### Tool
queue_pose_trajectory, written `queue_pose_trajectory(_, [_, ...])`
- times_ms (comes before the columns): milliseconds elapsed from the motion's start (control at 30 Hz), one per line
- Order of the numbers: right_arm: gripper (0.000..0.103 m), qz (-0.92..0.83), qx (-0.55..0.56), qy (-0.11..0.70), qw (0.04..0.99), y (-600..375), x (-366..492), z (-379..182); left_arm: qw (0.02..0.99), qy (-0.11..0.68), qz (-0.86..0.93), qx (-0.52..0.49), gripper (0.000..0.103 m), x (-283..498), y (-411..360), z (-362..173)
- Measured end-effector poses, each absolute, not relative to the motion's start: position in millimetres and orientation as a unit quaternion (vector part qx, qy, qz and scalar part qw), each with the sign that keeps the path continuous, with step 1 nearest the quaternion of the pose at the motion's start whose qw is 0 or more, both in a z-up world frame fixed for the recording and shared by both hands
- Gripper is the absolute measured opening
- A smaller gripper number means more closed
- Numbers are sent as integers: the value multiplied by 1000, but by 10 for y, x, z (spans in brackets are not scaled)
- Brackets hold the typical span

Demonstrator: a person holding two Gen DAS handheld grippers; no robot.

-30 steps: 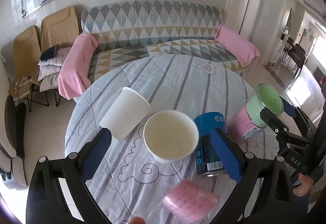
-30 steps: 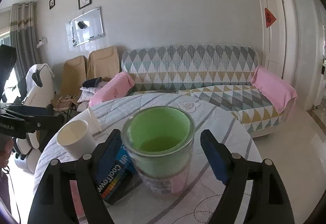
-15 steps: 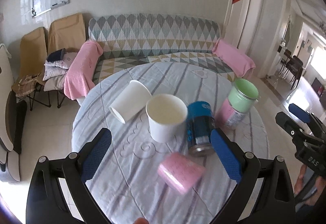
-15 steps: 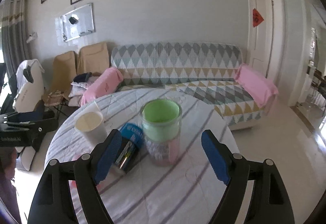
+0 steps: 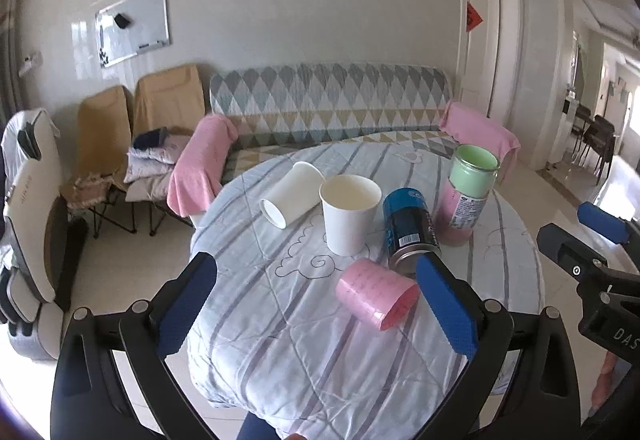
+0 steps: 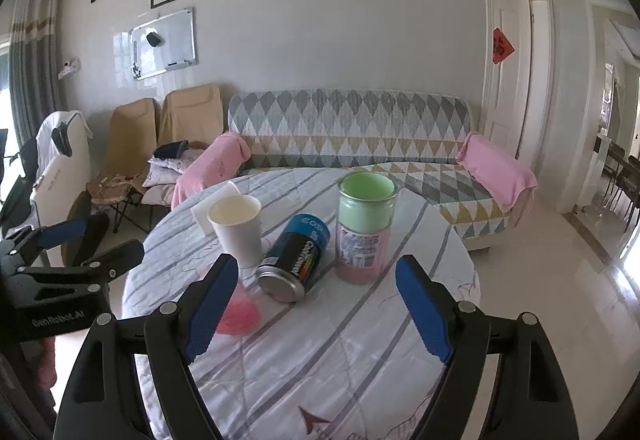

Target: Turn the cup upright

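So right now both grippers are hanging back off the near edge of the bench (image 5: pixel 280 320), nothing in either one. The left gripper (image 5: pixel 316 304) has its jaws spread wide and empty, and the right gripper (image 6: pixel 316 304) is the same, wide apart with only air between the blue pads.

On the bench: a white paper cup (image 5: pixel 350 212) standing upright, mouth up, and a green-topped jar (image 5: pixel 468 196) upright too, toward the right. Those look sorted. What's still down is another white cup (image 5: pixel 290 194) lying on its side behind and left of the upright one, just beside it, maybe touching, can't quite tell. There's also a pink cup (image 5: pixel 376 292) on its side nearest the camera, open end pointing toward the lower right, and a blue can (image 5: pixel 408 228) lying tipped between the upright cup and the jar.

My read is we're between grabs, picking the next cup to flip. The pink one is closest to the left gripper, so that'd be my guess. It means coming in across the cup's body, not down its length, squeezing gently since it looks thin and squashy, then rotating so the open end faces up before setting it down. The can sits right next to it, so there isn't much room on that side for a finger.
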State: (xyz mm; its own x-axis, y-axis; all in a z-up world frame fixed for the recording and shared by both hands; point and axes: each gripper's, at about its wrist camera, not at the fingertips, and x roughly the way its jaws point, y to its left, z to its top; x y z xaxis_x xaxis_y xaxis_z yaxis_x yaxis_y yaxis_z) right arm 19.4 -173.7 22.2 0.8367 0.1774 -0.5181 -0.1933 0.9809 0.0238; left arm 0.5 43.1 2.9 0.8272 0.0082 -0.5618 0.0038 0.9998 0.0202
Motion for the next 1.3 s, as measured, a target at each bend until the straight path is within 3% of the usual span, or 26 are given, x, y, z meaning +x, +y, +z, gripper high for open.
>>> queue_pose_trajectory(1300, [82, 89, -15, 291, 952, -1759, 149, 91, 960, 277, -2, 42, 102, -62, 327, 14])
